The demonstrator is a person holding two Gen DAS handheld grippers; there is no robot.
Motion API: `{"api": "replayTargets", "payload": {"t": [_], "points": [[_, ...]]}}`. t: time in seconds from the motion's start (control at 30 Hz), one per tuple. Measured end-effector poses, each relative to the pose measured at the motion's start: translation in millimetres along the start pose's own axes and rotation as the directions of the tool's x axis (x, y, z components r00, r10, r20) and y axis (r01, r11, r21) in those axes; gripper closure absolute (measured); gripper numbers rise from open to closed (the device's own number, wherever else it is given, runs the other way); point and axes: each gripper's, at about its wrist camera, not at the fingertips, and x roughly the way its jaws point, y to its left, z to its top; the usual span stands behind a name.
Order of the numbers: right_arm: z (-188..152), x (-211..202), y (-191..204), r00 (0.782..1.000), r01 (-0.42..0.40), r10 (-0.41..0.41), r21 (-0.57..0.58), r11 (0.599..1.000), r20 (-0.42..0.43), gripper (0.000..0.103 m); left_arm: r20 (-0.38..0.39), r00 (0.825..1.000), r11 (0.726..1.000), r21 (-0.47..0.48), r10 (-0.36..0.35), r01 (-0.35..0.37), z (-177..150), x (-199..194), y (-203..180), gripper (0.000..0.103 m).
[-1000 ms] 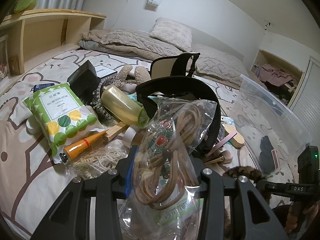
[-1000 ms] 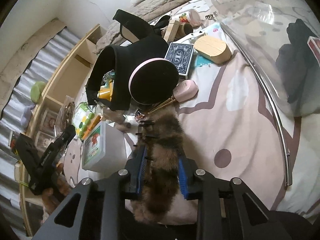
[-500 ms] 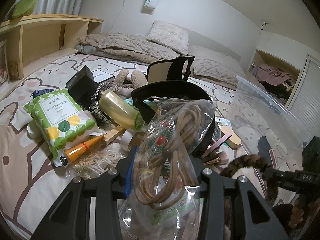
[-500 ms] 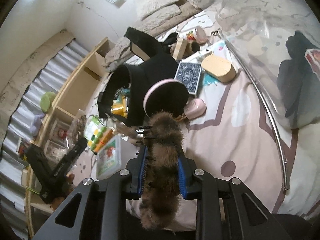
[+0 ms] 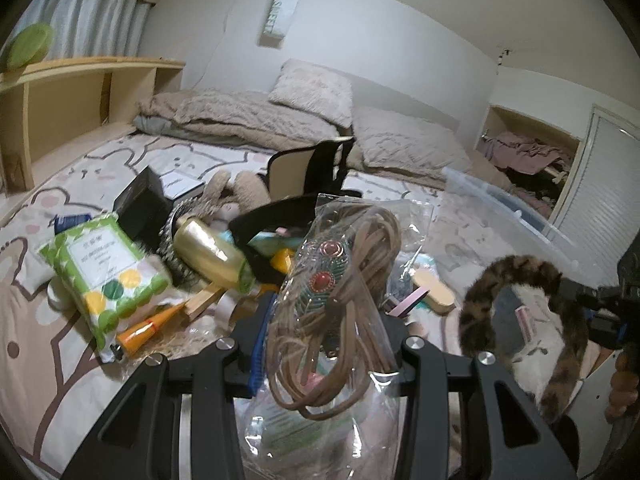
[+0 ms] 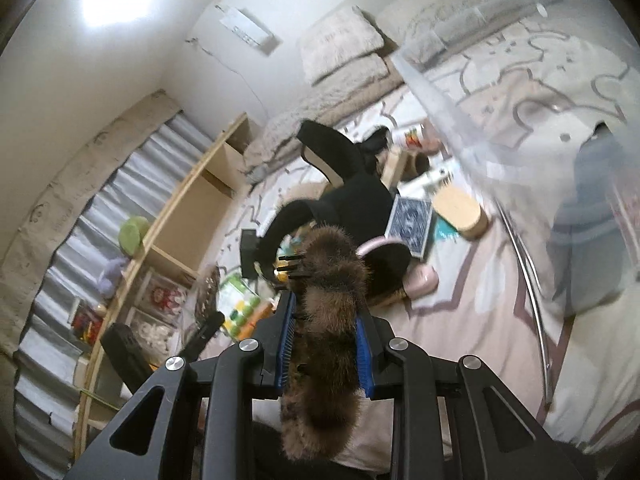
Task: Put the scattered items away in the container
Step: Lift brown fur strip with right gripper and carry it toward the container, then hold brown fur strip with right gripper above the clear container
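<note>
You're working on a bed (image 5: 80, 340) with a cartoon-outline cover, pillows at the far end and a wooden shelf along the wall.

Your left gripper (image 5: 324, 344) is clamped on a clear bag of tan cord (image 5: 340, 292), held up above the pile. Your right gripper (image 6: 325, 344) is closed on a furry brown headband (image 6: 328, 320), and the clear plastic container (image 5: 516, 232) sits to the right of the clutter, a few things already inside.

What I'd watch:
- That bag is slippery and floppy, and only a fold of it sits between the pads. A quick swing could let it slide out.
- The headband arcs well past the jaws, so it could catch the container's rim on the way in.
- Both hands heading for one opening might bump.

Readable writing: barely any. The hanging wall tag (image 5: 278, 14) looks like "SWEET". The green-dotted pack (image 5: 108, 276) has a label, too small to read.
</note>
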Motion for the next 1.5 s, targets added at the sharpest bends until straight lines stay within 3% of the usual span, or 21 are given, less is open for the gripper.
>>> {"api": "replayTargets", "payload": {"t": [0.37,0.7,1.0,1.17,1.3,1.5], "points": [[66,-52,-1,0.989,-0.020,0.014,0.039,0.999,0.150,0.075,0.100,0.991,0.991,0.105,-0.094,0.083,44,-15,-55,0.061],[122,-92,-16,0.959,0.076,-0.091,0.065,0.995,0.269,0.075,0.159,0.970,0.976,0.149,-0.181,0.158,76,-11,-97,0.061],[155,-100,-56,0.933,0.219,-0.243,0.120,0.968,0.263,0.075,0.145,0.960,0.960,0.187,-0.238,0.210,85,10,-134,0.061],[173,-84,-75,0.923,0.305,-0.324,0.121,0.945,0.205,0.075,0.112,0.960,0.950,0.212,-0.255,0.228,82,22,-150,0.061],[188,-66,-84,0.902,0.384,-0.396,0.098,0.918,0.173,0.075,0.091,0.963,0.946,0.234,-0.253,0.226,79,31,-162,0.061],[208,-29,-99,0.892,0.440,-0.446,0.084,0.894,0.072,0.075,0.068,0.964,0.942,0.238,-0.258,0.236,78,44,-172,0.061]]}}
